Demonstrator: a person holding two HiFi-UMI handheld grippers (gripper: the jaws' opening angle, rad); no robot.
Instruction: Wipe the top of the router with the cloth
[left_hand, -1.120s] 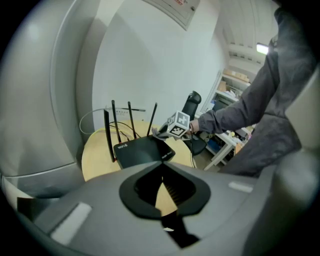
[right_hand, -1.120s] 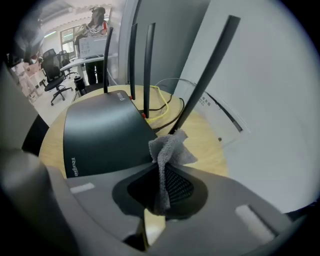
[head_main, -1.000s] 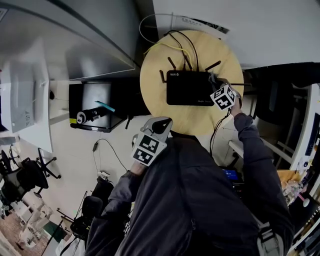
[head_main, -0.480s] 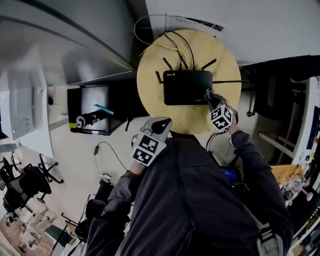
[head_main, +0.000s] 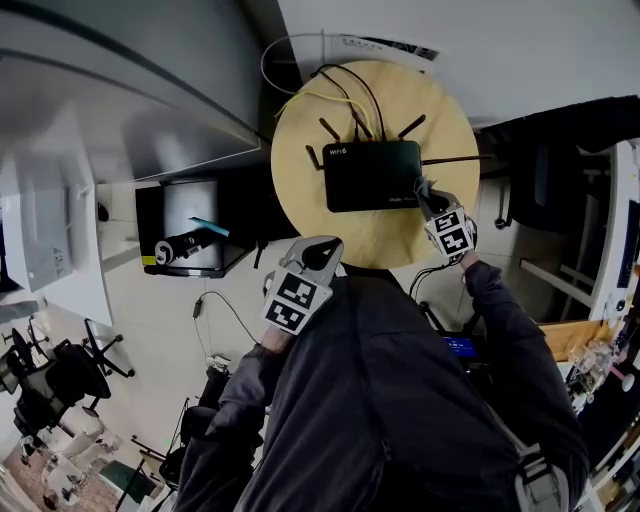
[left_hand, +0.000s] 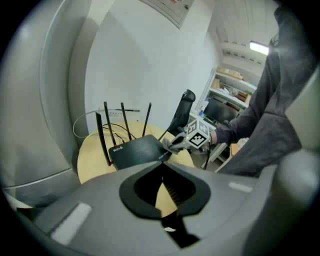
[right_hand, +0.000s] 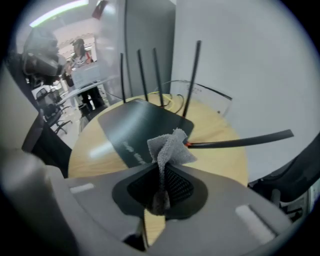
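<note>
A black router (head_main: 372, 175) with several antennas sits on a round wooden table (head_main: 300, 195). My right gripper (head_main: 428, 200) is shut on a small grey cloth (right_hand: 167, 149), whose free end rests at the router's (right_hand: 135, 131) near right corner, beside a sideways antenna (right_hand: 240, 140). The left gripper view shows the router (left_hand: 136, 149) and the right gripper (left_hand: 175, 144) at its end. My left gripper (head_main: 318, 250) hangs off the table's near edge, close to my body, jaws together with nothing between them.
Yellow and black cables (head_main: 345, 95) run from the router's back toward the wall. A dark low cabinet (head_main: 190, 215) with a cylindrical object (head_main: 185, 243) stands left of the table. A black chair (head_main: 545, 180) is at its right.
The right gripper with the cloth has slid along the router's right end toward me, from the far side to the near corner. The left gripper has stayed put.
</note>
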